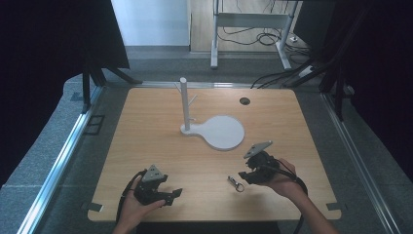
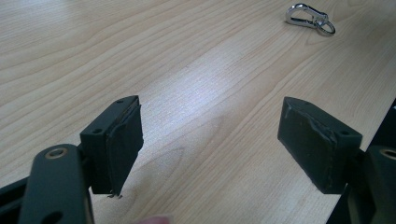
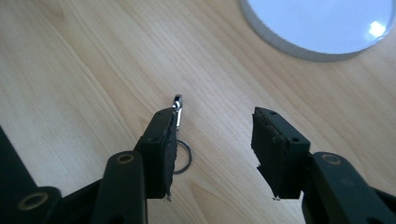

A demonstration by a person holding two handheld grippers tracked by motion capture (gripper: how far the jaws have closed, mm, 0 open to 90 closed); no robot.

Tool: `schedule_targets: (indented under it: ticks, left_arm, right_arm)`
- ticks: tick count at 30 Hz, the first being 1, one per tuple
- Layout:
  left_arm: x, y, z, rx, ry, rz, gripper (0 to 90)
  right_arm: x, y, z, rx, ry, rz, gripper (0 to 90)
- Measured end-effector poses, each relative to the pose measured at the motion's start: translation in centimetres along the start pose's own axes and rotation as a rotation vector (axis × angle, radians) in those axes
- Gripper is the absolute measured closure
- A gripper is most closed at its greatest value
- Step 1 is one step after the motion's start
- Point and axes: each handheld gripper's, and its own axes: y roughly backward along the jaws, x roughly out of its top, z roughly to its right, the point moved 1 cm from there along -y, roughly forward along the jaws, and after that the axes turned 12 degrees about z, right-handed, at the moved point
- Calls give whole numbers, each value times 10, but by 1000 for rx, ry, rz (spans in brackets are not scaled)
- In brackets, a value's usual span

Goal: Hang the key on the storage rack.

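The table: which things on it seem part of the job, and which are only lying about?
Probably the job:
- metal clip with ring, beside the open right gripper
- white peg stand on its round base
- open left gripper

Lying about:
- cable hole in the table
- floor cables

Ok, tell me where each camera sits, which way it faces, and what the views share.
High view: above the table's near edge, facing forward and down; both forearms, left gripper and right gripper show.
Left gripper view: rides the left gripper, looks across the tabletop; open jaws show.
Right gripper view: rides the right gripper, looks down; open jaws show.
Shared: the metal clip; white stand base.
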Motion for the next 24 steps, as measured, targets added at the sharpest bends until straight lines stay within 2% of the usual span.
schedule_targets:
  ticks: [5,17,24]
  left_arm:
    - [-1,-1,-1,0,2,-6,225]
    - [-2,-3,0,-1,-6,-20,224]
    - [-3,-5,0,1,-3,-27,225]
  right_arm:
    - [3,-9,-4,29,3,-40,539]
    - [2,-29,-12,37,20,-113,571]
    - [-1,-38,-13,40,20,-131,581]
